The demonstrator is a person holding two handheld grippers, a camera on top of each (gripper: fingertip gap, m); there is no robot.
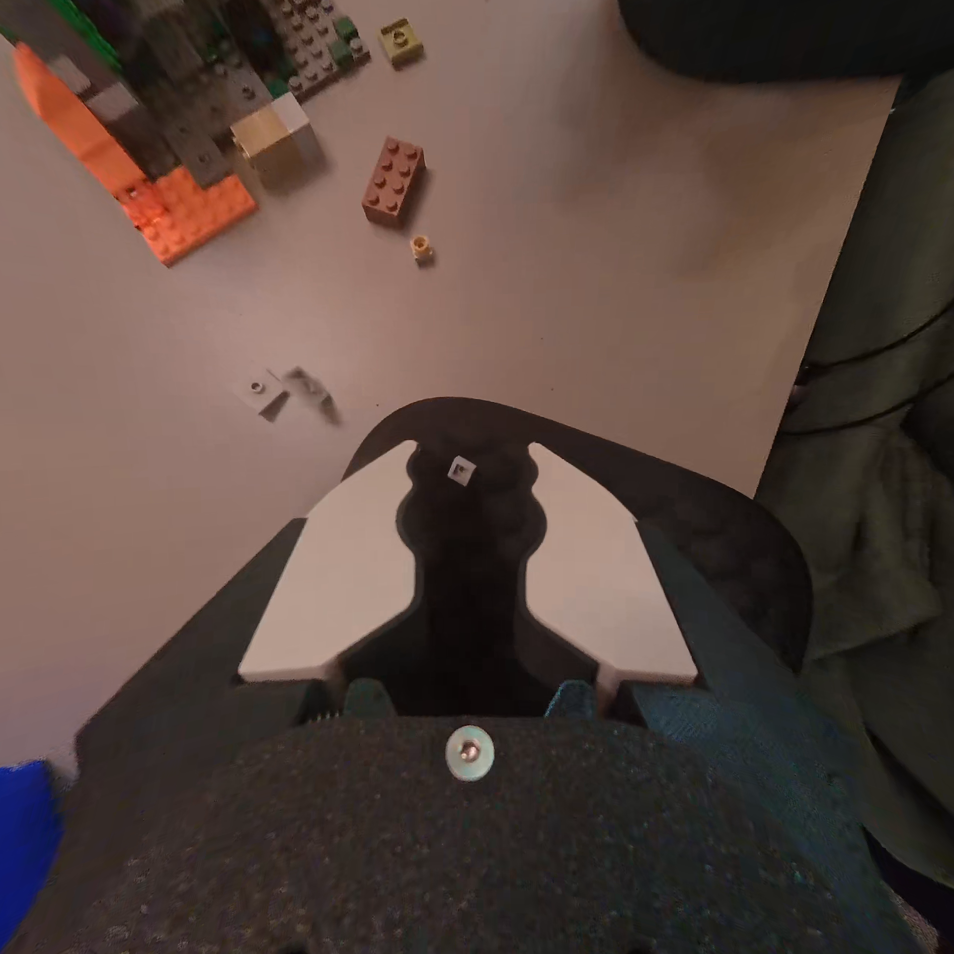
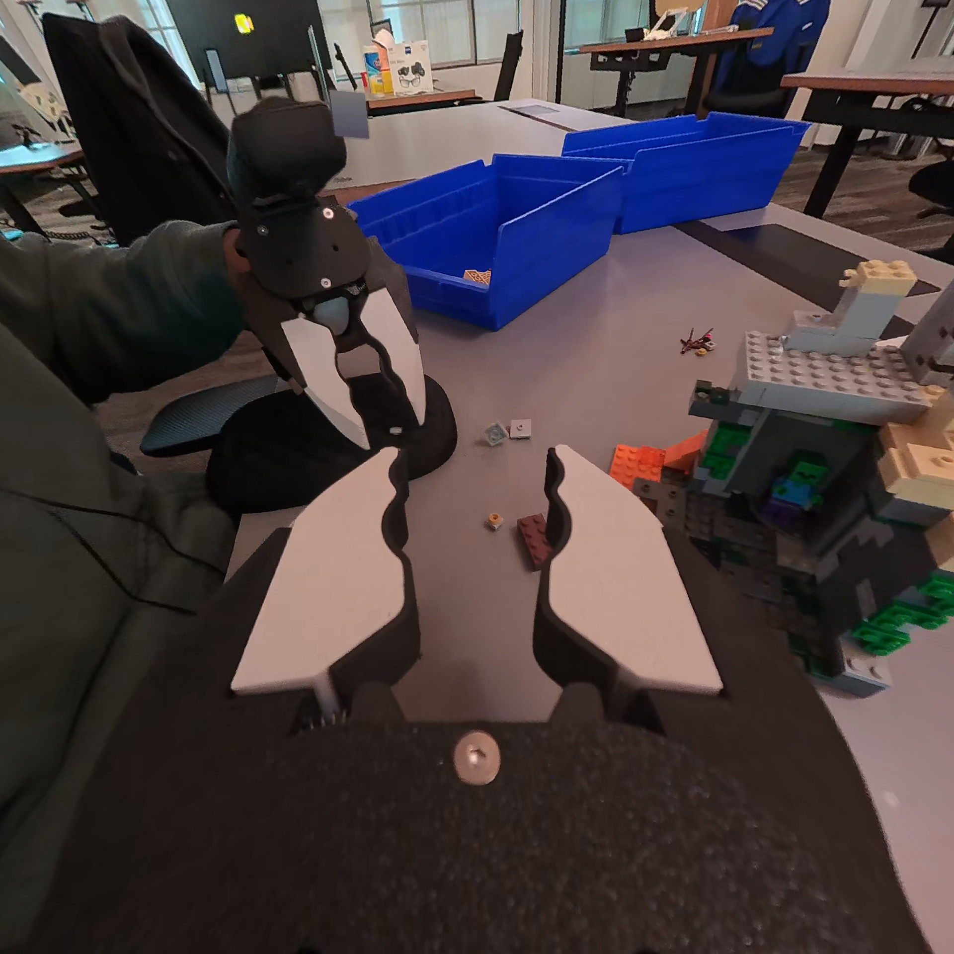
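Note:
My left gripper (image 1: 467, 457) is shut on a tiny light grey brick piece (image 1: 461, 472), held over a black rounded pad (image 1: 722, 542) at the table's edge. The right wrist view shows it (image 2: 393, 432) pointing down, the piece (image 2: 395, 430) at its tips. My right gripper (image 2: 473, 457) is open and empty, low over the grey table (image 2: 542, 371). A brown brick (image 2: 534, 539) lies against its right finger's inner side, and a small tan round piece (image 2: 494, 521) lies between the fingers. Two small grey pieces (image 2: 508, 431) lie just beyond its tips.
A tall brick building (image 2: 826, 490) with an orange plate (image 2: 637, 462) stands at the right. Two blue bins (image 2: 495, 232) (image 2: 697, 165) sit at the back. A tan piece (image 1: 401, 42) lies by the building. A person's sleeve (image 2: 129, 289) reaches in from the left. Across from one pair of fingers to the other is roughly 15 cm. My right gripper is the nearer one to the tall brick building (image 2: 826, 490): about 15 cm, against 25 cm.

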